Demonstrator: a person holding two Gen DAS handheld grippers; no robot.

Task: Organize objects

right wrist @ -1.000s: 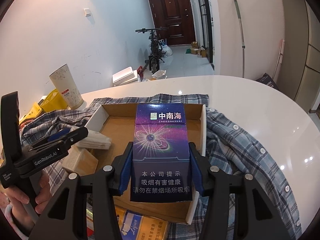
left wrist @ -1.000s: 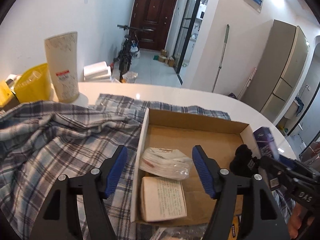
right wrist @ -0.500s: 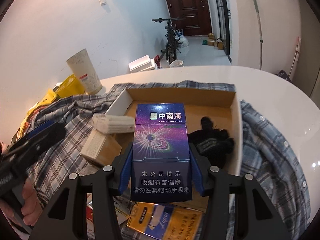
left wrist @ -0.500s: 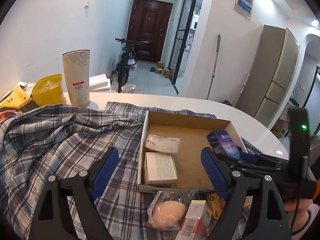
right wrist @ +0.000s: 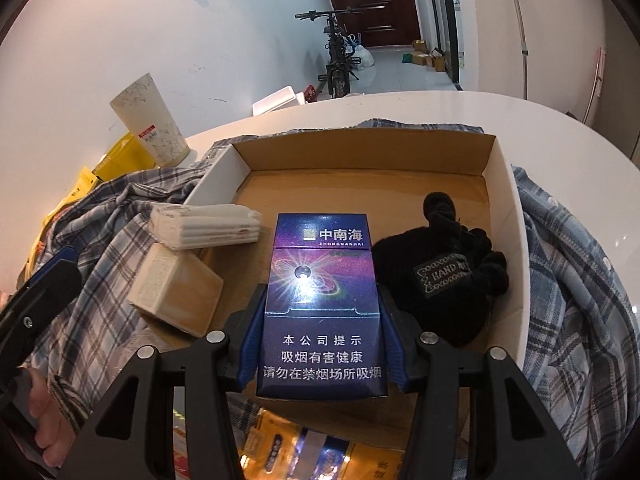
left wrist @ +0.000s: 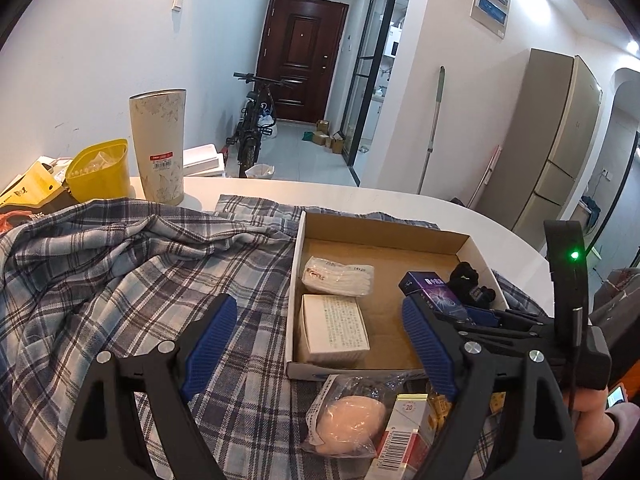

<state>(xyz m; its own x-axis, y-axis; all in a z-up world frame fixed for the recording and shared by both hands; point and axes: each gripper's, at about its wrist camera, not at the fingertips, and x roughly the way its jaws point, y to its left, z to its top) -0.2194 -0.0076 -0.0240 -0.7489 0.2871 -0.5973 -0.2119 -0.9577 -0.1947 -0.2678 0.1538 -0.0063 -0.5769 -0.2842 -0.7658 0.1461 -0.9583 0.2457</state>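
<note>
Purple glossy cardboard cigarette pack (right wrist: 322,300): light, stiff, crushable; right gripper (right wrist: 322,344) pinches its long sides, over shallow cardboard box (right wrist: 502,184) near edge. Left gripper (left wrist: 320,344): jaws spread, empty.

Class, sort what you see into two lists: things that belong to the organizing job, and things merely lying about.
Job: cardboard box, cigarette pack in right claw, tissue pack, black pouch, white carton, left claw.

Lying about: tall cup, yellow tub, bicycle, plaid shirt.
</note>
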